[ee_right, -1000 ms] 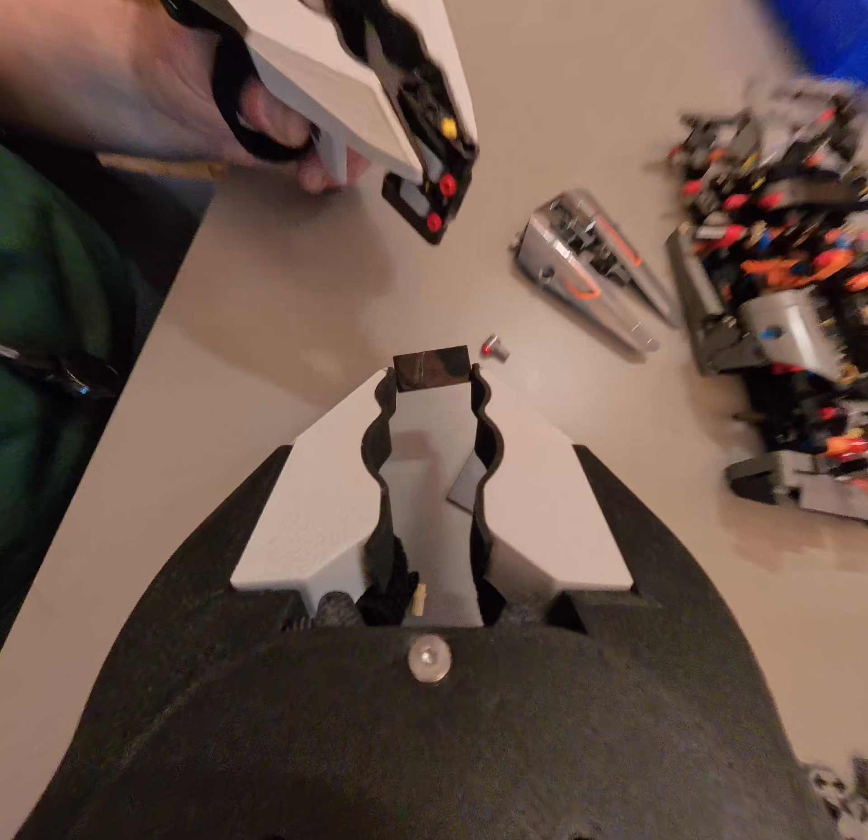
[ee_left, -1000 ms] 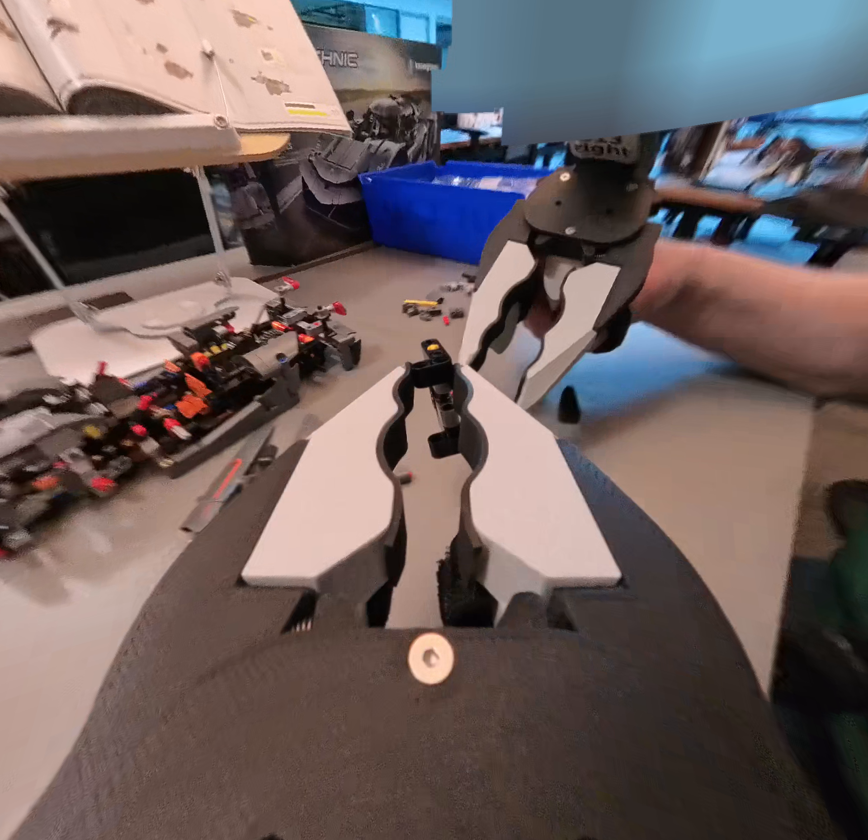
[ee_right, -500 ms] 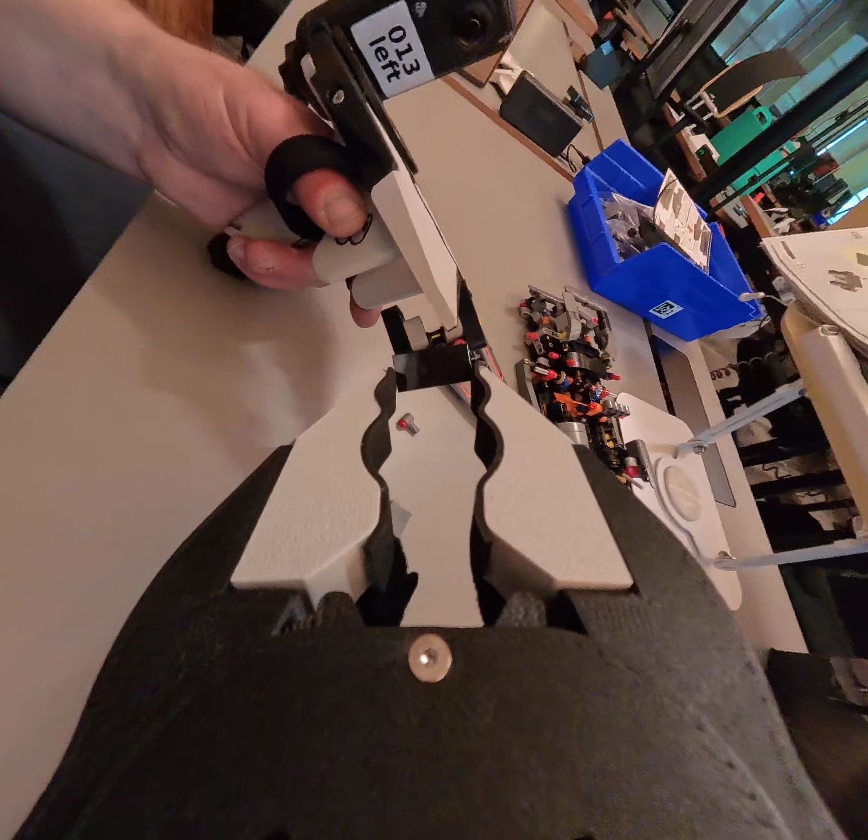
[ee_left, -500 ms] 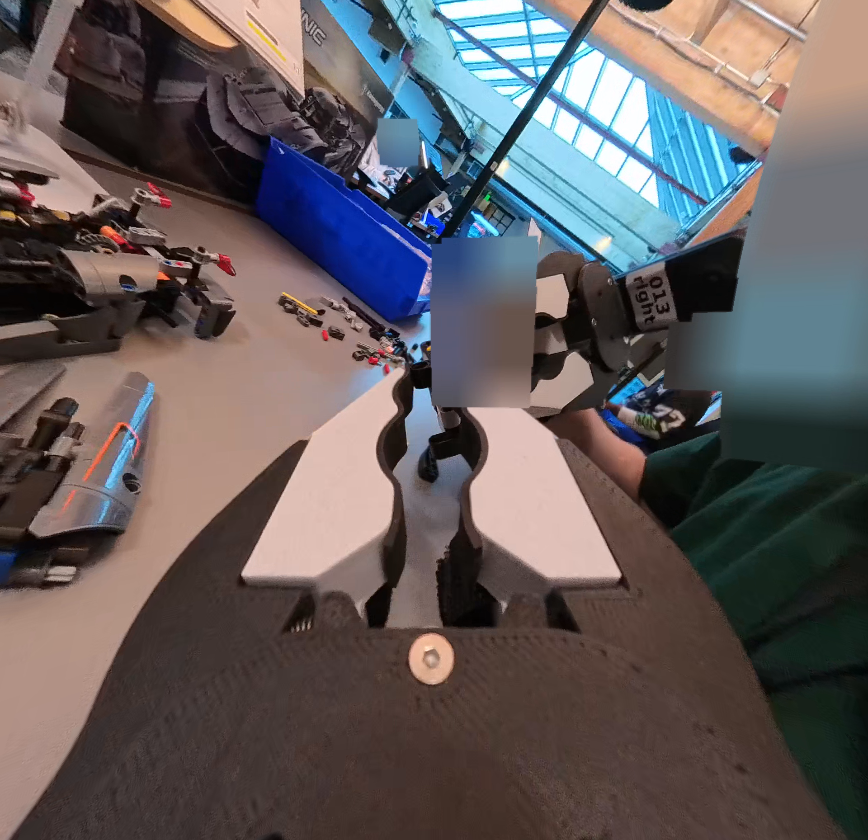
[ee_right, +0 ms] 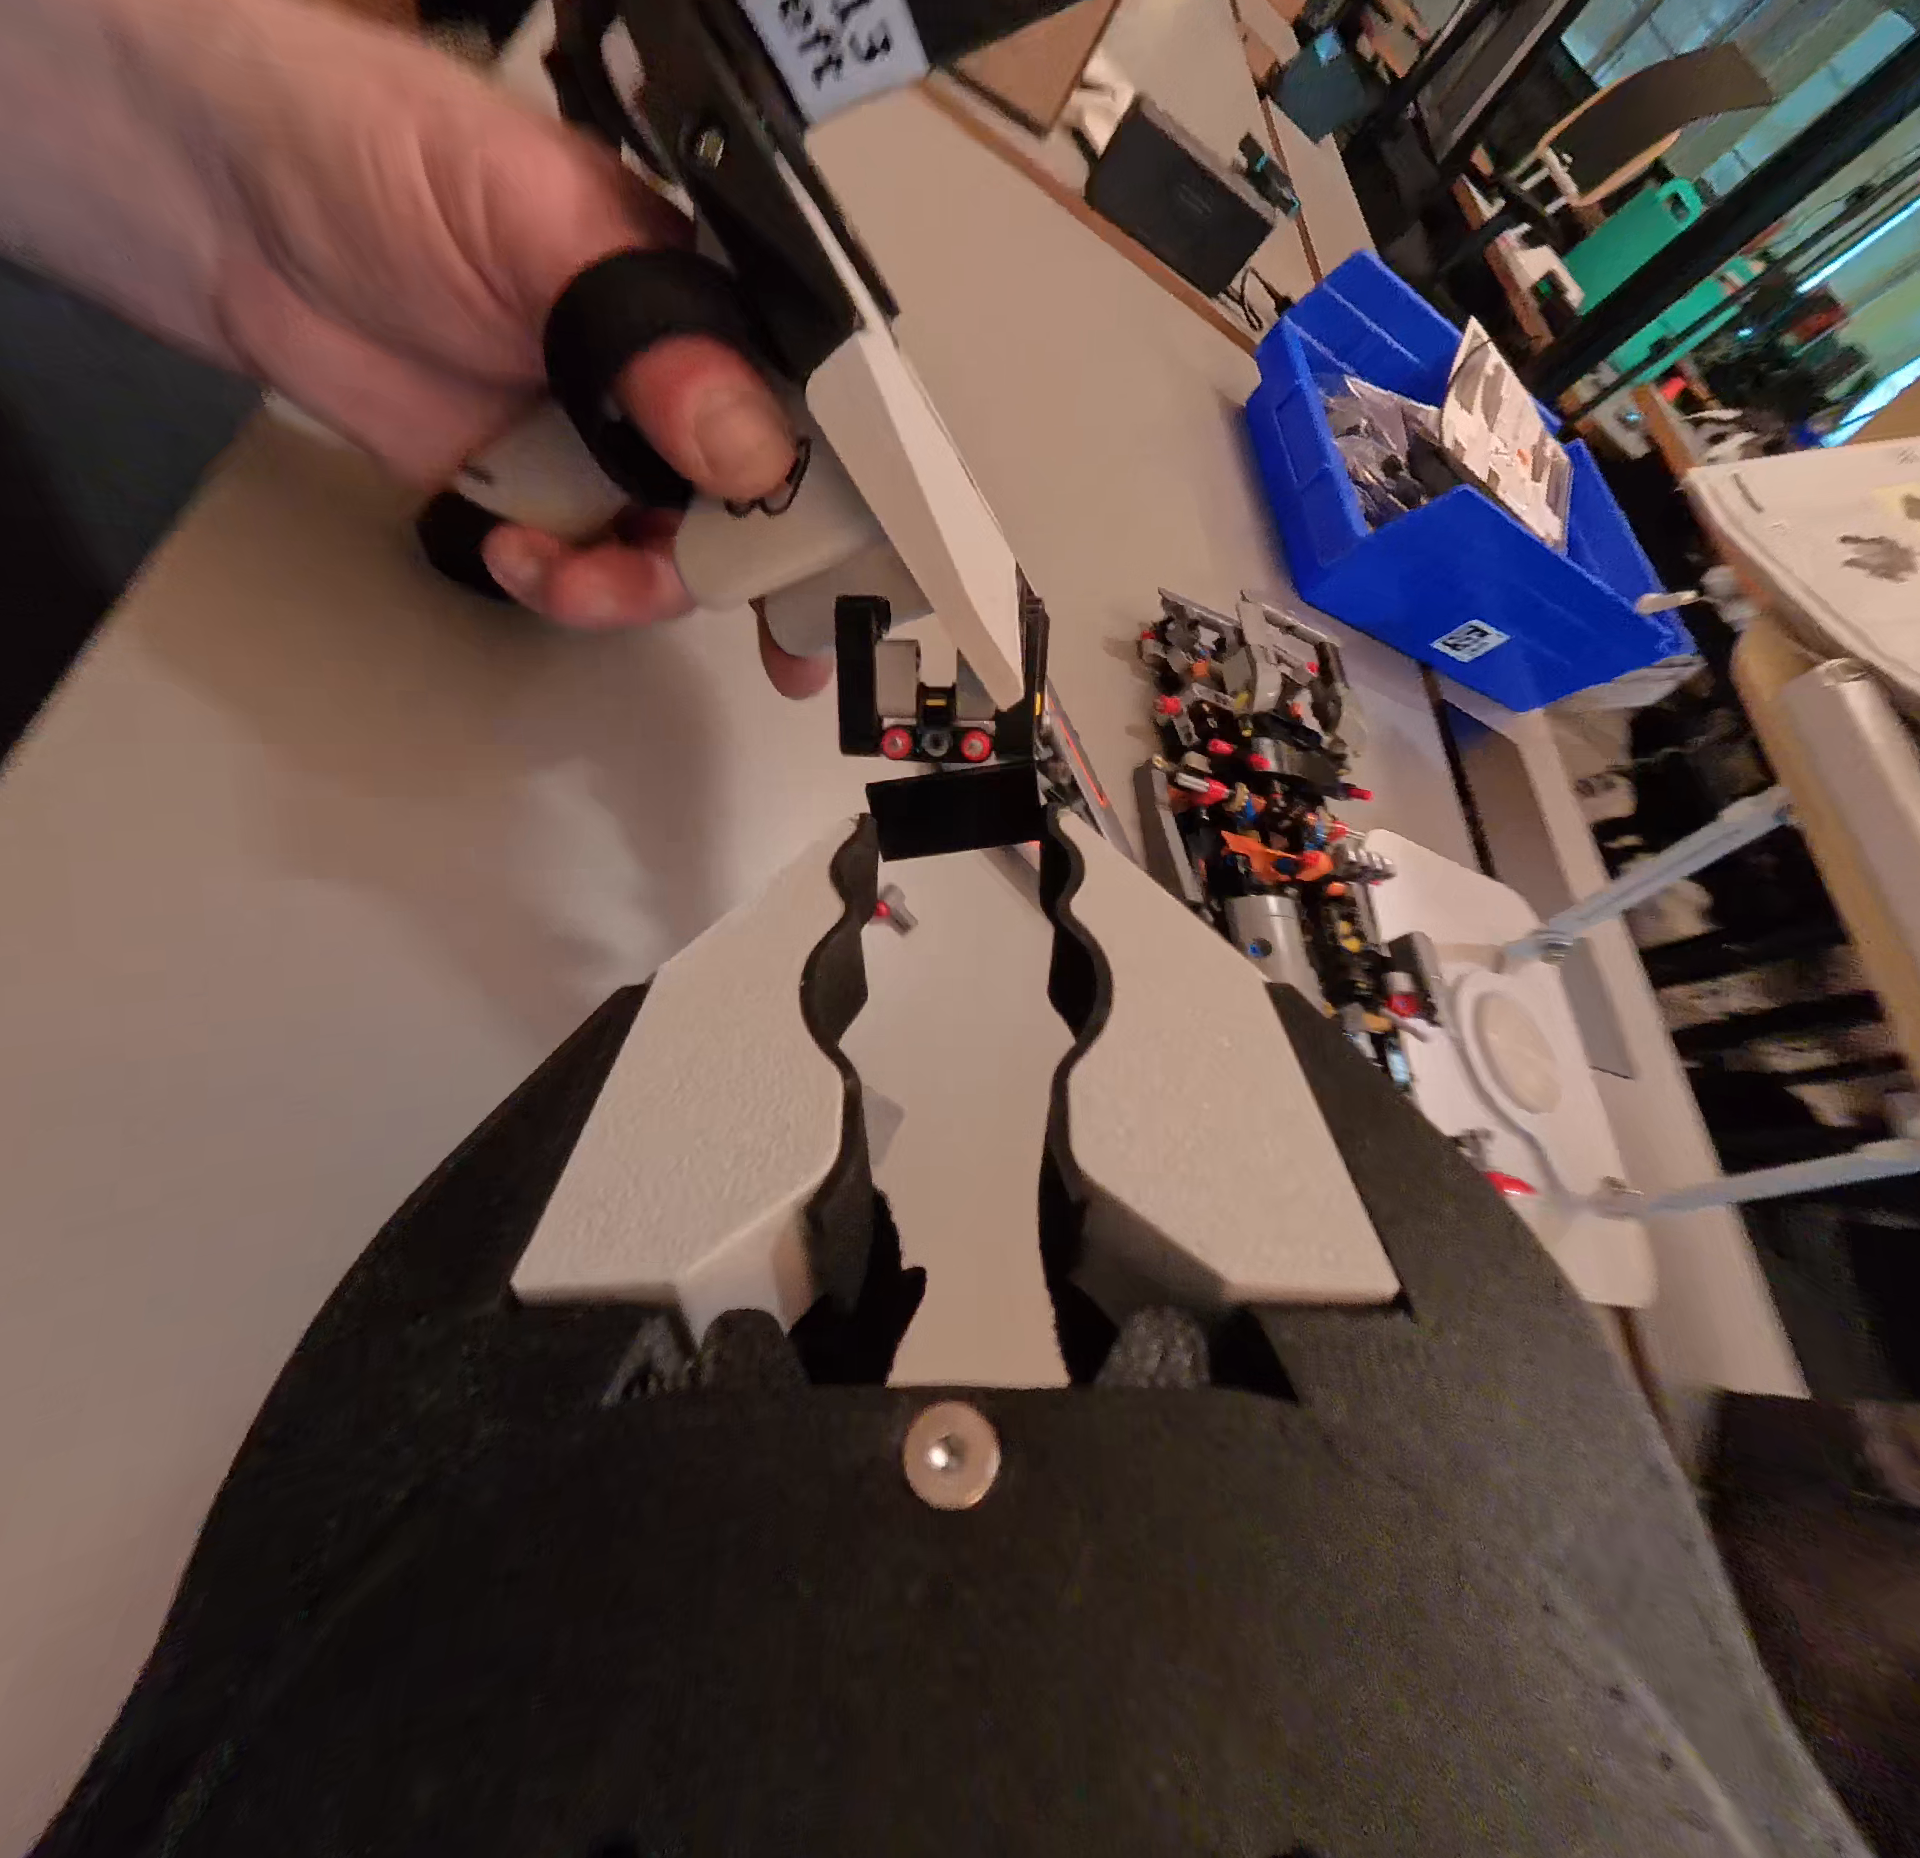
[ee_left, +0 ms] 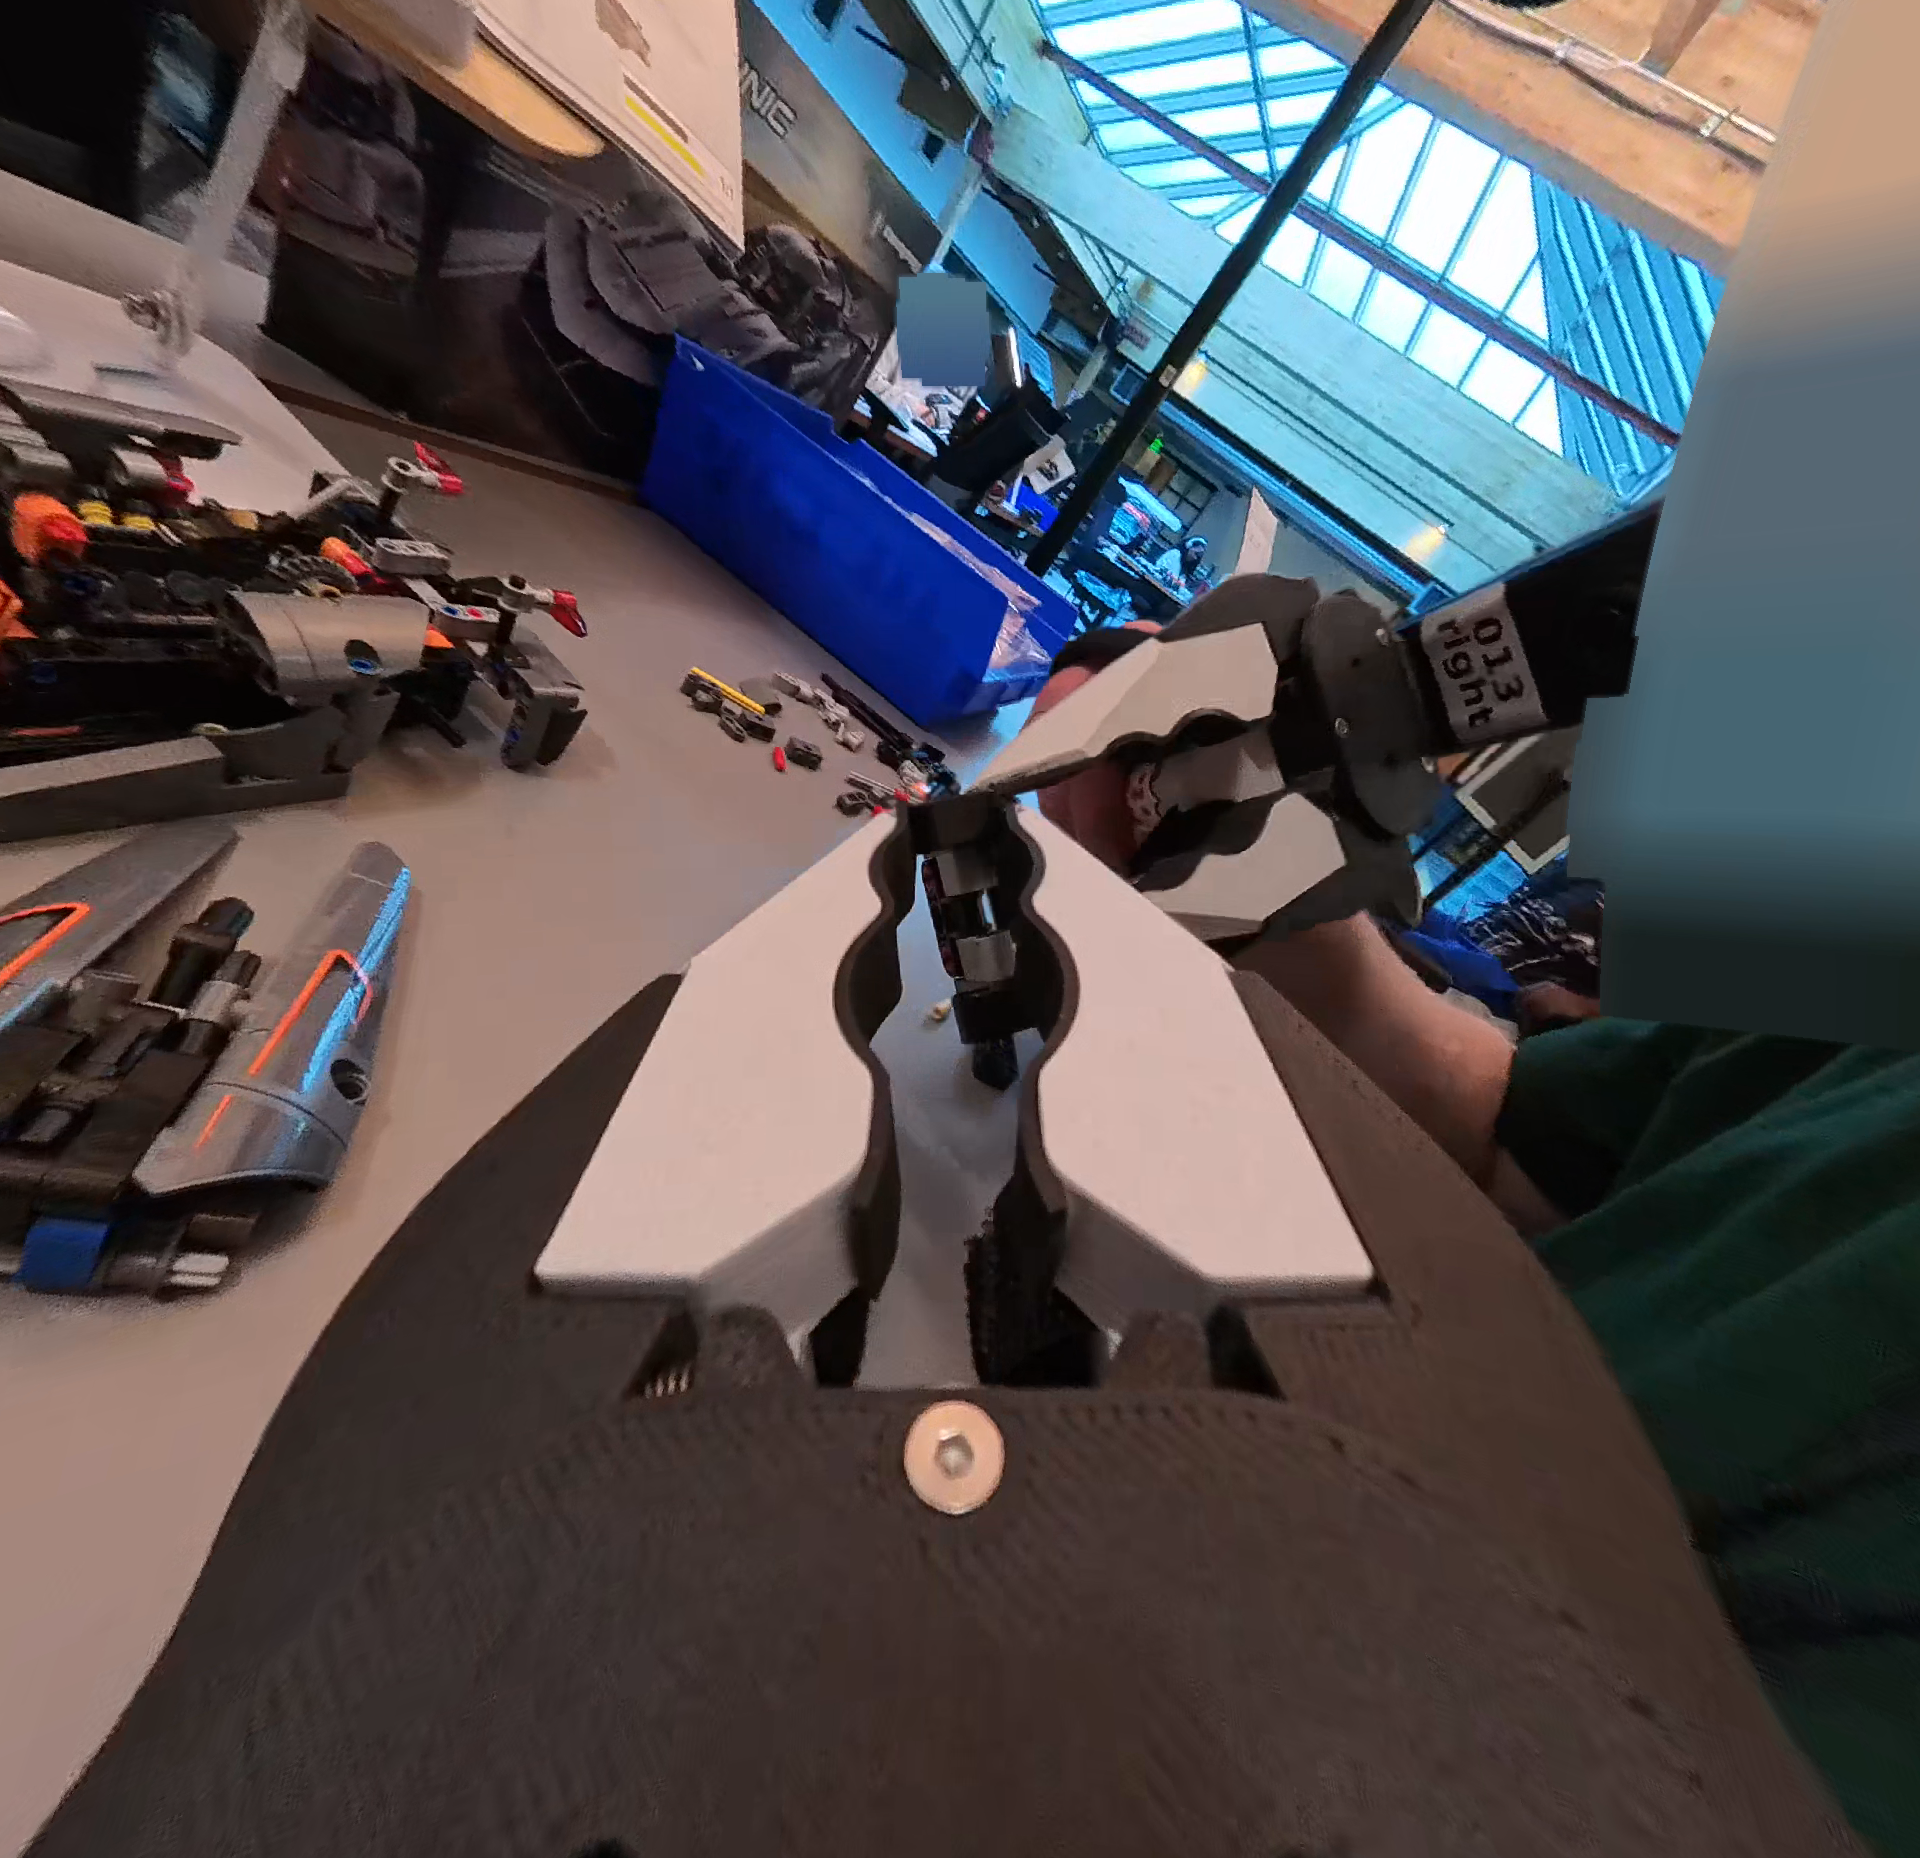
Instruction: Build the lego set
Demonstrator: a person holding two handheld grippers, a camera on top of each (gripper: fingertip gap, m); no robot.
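My left gripper (ee_left: 956, 826) is shut on a small black and grey lego sub-assembly (ee_left: 971, 941), held above the table. In the right wrist view this sub-assembly (ee_right: 914, 712) shows red pins along its lower edge and hangs from the left gripper (ee_right: 987, 665). My right gripper (ee_right: 956, 821) is shut on a flat black plate (ee_right: 956, 809), held crosswise between its fingertips just under those pins. In the left wrist view the right gripper (ee_left: 1091, 769) comes in from the right, its tip touching or nearly touching the left's.
The large partly built model (ee_left: 208, 624) (ee_right: 1268, 832) lies on the grey table (ee_left: 582, 873). A grey panel section with orange lines (ee_left: 260, 1060) lies nearer. Loose parts (ee_left: 800, 717) lie before a blue bin (ee_left: 831, 551) (ee_right: 1434, 561). A small red-tipped pin (ee_right: 894, 909) lies on the table. The grippers are tip to tip, or close to it. The large partly built model (ee_left: 208, 624) is about 20 cm from both grippers' fingertips.
Both grippers have swung up from looking down at the table to face each other. The black plate has come in close under the sub-assembly's red pins. Both grips are unchanged.
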